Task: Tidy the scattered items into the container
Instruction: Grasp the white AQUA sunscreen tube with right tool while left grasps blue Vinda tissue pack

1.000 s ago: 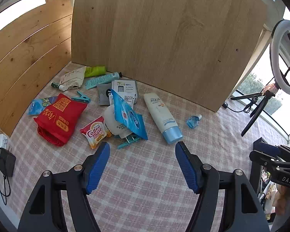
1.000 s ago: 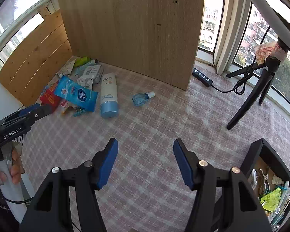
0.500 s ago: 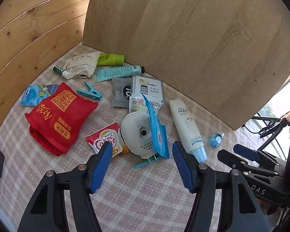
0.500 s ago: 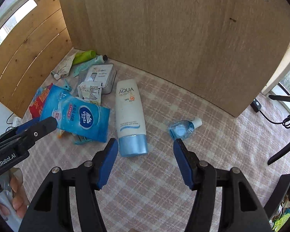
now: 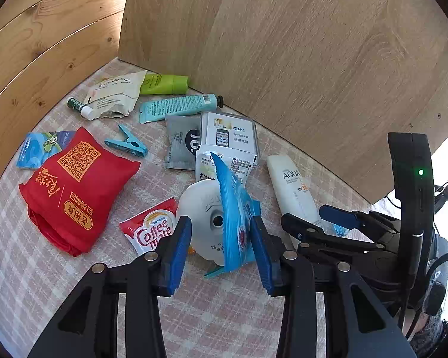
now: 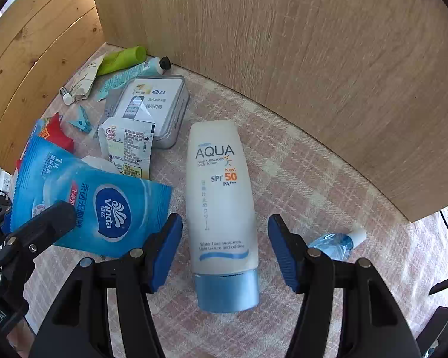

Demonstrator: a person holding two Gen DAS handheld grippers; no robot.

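Note:
In the left wrist view my left gripper point(image 5: 221, 249) straddles a blue Vinda wipes packet point(image 5: 233, 205) that stands on edge against a white round pack point(image 5: 200, 223). Its jaws are closing; the right pad is at the packet's edge and the left pad stands clear of it. One of its fingers point(image 6: 50, 220) shows in front of the packet point(image 6: 104, 208) in the right wrist view. My right gripper point(image 6: 225, 249) is open, low over a white AQUA sunscreen tube point(image 6: 221, 191), with a pad on each side and neither touching. The container is out of view.
Scattered on the checked cloth point(image 5: 194, 322) are a red pouch point(image 5: 74, 191), a Coffee mate sachet point(image 5: 152, 229), a blue clip point(image 5: 128, 144), a clear box point(image 5: 230, 134), a teal tube point(image 5: 179, 106), a green tube point(image 5: 164, 83) and a small blue bottle point(image 6: 334, 241). Wooden boards point(image 5: 298, 59) wall the back and left.
Both grippers have come down and closer to the pile. The left jaws have narrowed around the blue packet. The right gripper has moved from bare cloth to over the sunscreen tube.

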